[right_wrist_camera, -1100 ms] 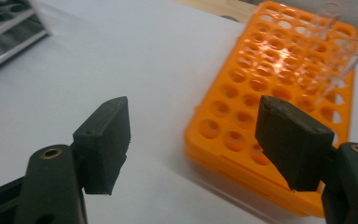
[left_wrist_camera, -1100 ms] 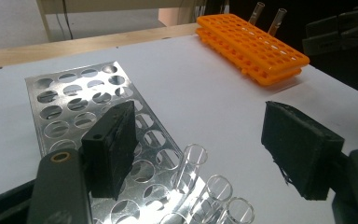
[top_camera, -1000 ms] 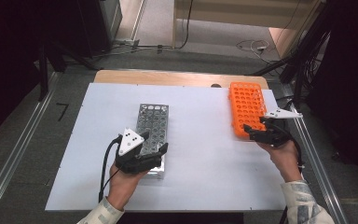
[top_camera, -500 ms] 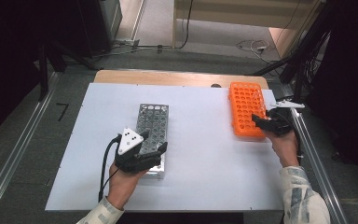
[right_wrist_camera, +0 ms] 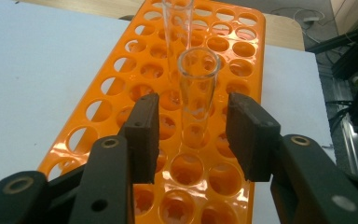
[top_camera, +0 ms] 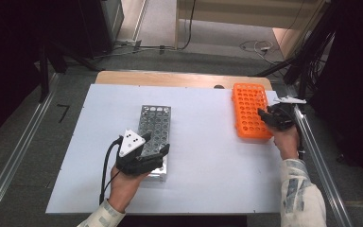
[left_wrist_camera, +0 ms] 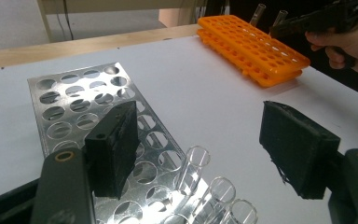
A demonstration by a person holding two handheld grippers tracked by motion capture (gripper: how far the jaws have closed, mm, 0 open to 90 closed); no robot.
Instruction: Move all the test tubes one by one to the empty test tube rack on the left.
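At the worktop's (top_camera: 208,142) far right, the right tool (right_wrist_camera: 193,128) has just been closing around a glass tube (right_wrist_camera: 196,84) standing in the orange rack (top_camera: 249,111), pads not yet touching. The left tool (left_wrist_camera: 205,149) hangs apart over the metal rack (top_camera: 152,130).

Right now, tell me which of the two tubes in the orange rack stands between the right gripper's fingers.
The nearer glass tube: it stands between the right gripper fingers, untouched. The other tube stands farther up the orange rack.

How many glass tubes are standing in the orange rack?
2: the near tube stands between the right tongs' pads, untouched; the far tube is right behind it. Both are in the orange rack.
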